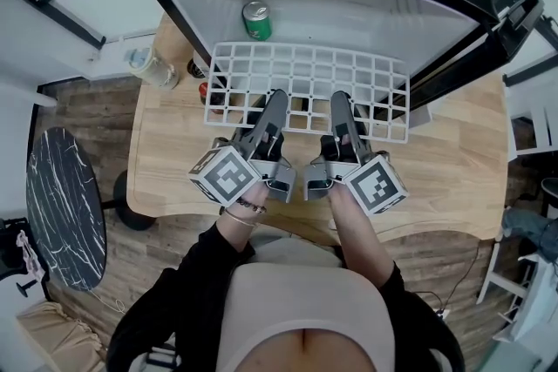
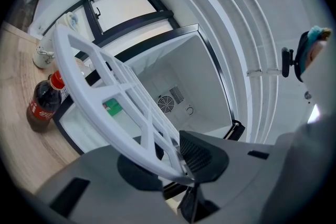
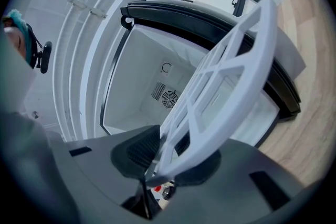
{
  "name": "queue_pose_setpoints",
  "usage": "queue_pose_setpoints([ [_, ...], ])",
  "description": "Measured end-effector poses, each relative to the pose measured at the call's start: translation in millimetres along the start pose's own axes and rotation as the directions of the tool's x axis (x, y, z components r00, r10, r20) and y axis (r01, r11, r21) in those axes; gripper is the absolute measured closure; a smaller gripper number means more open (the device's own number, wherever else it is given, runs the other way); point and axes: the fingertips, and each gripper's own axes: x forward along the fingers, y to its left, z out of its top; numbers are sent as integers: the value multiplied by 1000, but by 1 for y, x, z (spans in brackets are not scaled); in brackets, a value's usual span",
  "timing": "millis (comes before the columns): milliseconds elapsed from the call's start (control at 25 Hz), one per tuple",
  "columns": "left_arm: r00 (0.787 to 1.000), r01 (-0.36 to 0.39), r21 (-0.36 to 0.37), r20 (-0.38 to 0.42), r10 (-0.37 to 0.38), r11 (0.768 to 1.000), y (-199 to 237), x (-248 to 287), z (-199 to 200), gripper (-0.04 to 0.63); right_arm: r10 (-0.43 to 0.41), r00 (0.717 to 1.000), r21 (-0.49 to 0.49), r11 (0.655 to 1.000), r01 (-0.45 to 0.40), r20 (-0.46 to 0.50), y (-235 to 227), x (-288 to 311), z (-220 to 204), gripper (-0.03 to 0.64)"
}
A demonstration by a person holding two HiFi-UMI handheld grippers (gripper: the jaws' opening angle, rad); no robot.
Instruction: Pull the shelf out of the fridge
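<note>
1. Left claw (image 1: pixel 275 100) and right claw (image 1: pixel 342 100) both clamp the shelf's (image 1: pixel 309 76) near rim.
2. It hangs over the table's (image 1: pixel 453 179) far edge, at the fridge (image 1: pixel 366 9) mouth.
3. Probably light, stiff plastic; rim grips suit.

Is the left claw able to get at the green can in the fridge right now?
Probably not. The left claw is clamped on the white shelf, which spans the mouth of the fridge in front of the green can. It would have to let go first.
</note>
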Motion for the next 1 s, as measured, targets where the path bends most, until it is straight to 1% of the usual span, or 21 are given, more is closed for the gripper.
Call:
queue_pose_setpoints([
  [120, 1000, -2, 3, -5, 2, 1000, -1, -3, -2, 494, -17, 1000, 4, 1000, 17, -2, -3, -4, -1, 511],
  [240, 1000, -5, 2, -8, 5, 1000, -1, -4, -2, 494, -2, 1000, 8, 1000, 2, 0, 1, -4, -1, 511],
  [400, 1000, -12, 3, -15, 12, 1000, -1, -6, -3, 494, -12, 1000, 7, 1000, 12, -3, 0, -7, -2, 511],
  [600, 1000, -10, -23, -23, 10, 1000, 1, -14, -9, 494, -40, 999, -13, 999, 40, -10, -1, -16, -7, 511],
  [720, 1000, -7, -10, -22, 6, 1000, -1, -17, -9, 494, -9, 1000, -1, 1000, 9, -14, 1, -17, -9, 511],
  [840, 1000, -8, -5, -26, 8, 1000, -2, -19, -9, 494, -14, 1000, 6, 1000, 14, -10, 2, -20, -9, 511],
  [1000, 1000, -7, 14, -23, 8, 1000, -4, -21, -10, 494, 5, 1000, 6, 1000, -5, -8, 4, -21, -8, 511],
])
